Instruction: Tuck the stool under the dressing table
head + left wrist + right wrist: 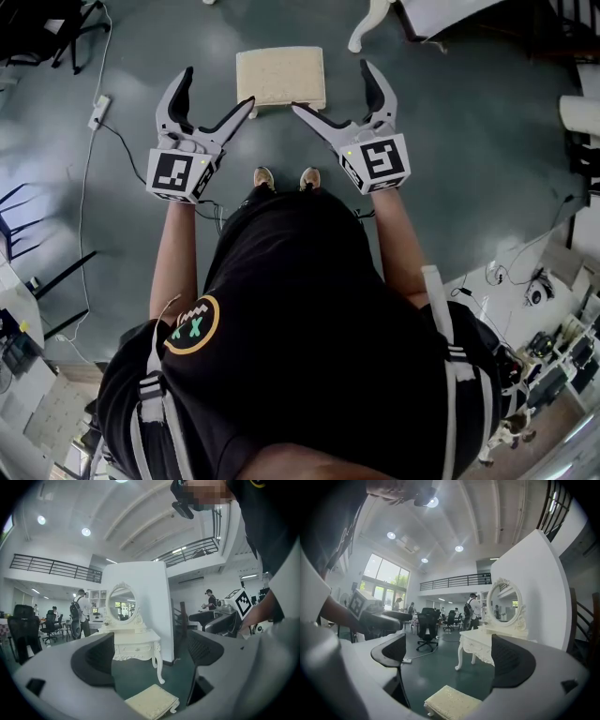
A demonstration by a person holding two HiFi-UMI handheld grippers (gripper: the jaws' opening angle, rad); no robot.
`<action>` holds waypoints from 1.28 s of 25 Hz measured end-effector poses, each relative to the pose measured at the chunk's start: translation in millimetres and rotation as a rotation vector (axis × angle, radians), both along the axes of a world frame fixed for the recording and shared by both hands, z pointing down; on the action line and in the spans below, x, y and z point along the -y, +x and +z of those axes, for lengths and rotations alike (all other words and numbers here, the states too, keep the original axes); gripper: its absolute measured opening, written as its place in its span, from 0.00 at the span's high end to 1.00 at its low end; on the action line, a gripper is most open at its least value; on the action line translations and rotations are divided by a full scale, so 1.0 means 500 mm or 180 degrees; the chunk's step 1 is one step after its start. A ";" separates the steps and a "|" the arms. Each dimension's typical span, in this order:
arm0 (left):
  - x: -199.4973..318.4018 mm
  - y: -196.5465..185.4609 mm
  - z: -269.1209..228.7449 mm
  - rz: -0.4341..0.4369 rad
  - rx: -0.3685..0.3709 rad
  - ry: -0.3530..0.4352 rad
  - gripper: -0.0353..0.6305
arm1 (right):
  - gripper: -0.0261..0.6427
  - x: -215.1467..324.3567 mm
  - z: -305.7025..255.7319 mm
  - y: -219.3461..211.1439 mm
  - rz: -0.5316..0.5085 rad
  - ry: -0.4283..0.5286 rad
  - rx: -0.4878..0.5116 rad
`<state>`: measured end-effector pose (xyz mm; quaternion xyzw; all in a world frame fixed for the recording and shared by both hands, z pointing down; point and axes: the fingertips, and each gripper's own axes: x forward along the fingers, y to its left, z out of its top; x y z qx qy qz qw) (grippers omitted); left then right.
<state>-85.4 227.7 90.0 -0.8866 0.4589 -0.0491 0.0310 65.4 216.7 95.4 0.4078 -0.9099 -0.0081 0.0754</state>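
The stool [280, 77], low with a cream cushioned top and white legs, stands on the green floor just ahead of the person's feet. The white dressing table [368, 23] shows only a curved leg and a corner at the top right of the head view. My left gripper [217, 87] and right gripper [332, 86] hover on either side of the stool's near edge, both open and empty. In the left gripper view the stool [151, 701] lies below the open left gripper [150, 656], with the mirrored dressing table [133, 644] beyond. The right gripper view shows the stool [452, 701], the table [476, 649] and the open right gripper [450, 658].
A cable and power strip [97, 111] lie on the floor at left. Black chair frames [37, 272] stand at the left edge, a cluttered desk [553, 309] at right. A white panel [150, 602] backs the dressing table. Office chairs [426, 625] and people [77, 613] are farther off.
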 end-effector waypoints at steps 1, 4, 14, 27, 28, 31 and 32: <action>0.000 -0.001 0.002 -0.0002 -0.0002 -0.0005 0.23 | 0.09 0.000 0.002 -0.001 -0.0003 -0.0002 -0.0004; 0.000 0.002 0.008 0.0000 -0.0010 -0.0034 0.23 | 0.09 -0.001 0.006 0.001 -0.0006 -0.0016 -0.0010; 0.000 0.000 0.056 -0.0042 0.0003 -0.0236 0.23 | 0.09 0.000 0.051 0.009 0.0002 -0.0203 -0.0074; 0.025 -0.029 0.357 -0.0138 0.0059 -0.0963 0.23 | 0.09 0.031 0.368 0.020 0.0047 -0.0968 -0.0326; 0.029 -0.027 0.394 -0.0129 0.0073 -0.1032 0.23 | 0.09 0.037 0.404 0.022 0.0060 -0.1030 -0.0349; 0.042 -0.019 0.508 -0.0110 0.0122 -0.1232 0.23 | 0.09 0.058 0.515 0.030 0.0086 -0.1198 -0.0436; 0.046 -0.016 0.548 -0.0109 0.0140 -0.1295 0.23 | 0.09 0.066 0.554 0.034 0.0093 -0.1254 -0.0466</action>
